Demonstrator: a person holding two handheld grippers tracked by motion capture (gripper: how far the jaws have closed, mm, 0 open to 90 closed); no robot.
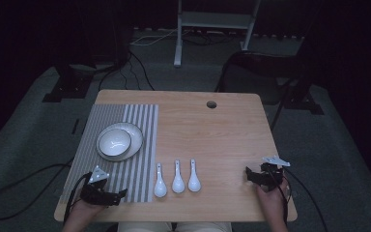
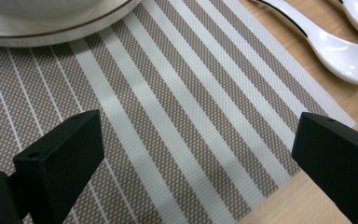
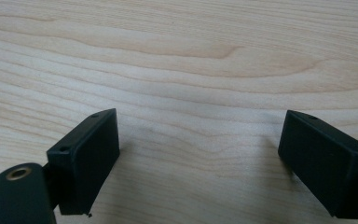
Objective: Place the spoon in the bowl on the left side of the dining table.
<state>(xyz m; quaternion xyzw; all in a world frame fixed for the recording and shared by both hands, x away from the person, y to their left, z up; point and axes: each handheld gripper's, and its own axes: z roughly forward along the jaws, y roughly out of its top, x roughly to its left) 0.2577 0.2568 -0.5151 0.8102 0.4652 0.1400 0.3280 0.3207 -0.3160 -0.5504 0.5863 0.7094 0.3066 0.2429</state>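
A white bowl (image 1: 115,141) sits in a white plate (image 1: 136,137) on a grey-and-white striped placemat (image 1: 145,145) at the table's left. Three white spoons lie side by side near the front middle: left spoon (image 1: 160,186), middle spoon (image 1: 178,182), right spoon (image 1: 194,181). My left gripper (image 1: 120,195) rests low over the placemat's front edge, open and empty. In the left gripper view, the left gripper (image 2: 196,144) frames the placemat (image 2: 168,93), with the plate rim (image 2: 51,32) and a spoon (image 2: 340,51) beyond. At the front right, my right gripper (image 1: 249,175) (image 3: 198,140) is open over bare wood.
The wooden table (image 1: 222,135) has a round cable hole (image 1: 211,104) near its far edge. Beyond it stand a white frame (image 1: 212,19) and a dark chair (image 1: 265,63). Cables (image 1: 9,193) trail on the grey floor at the left.
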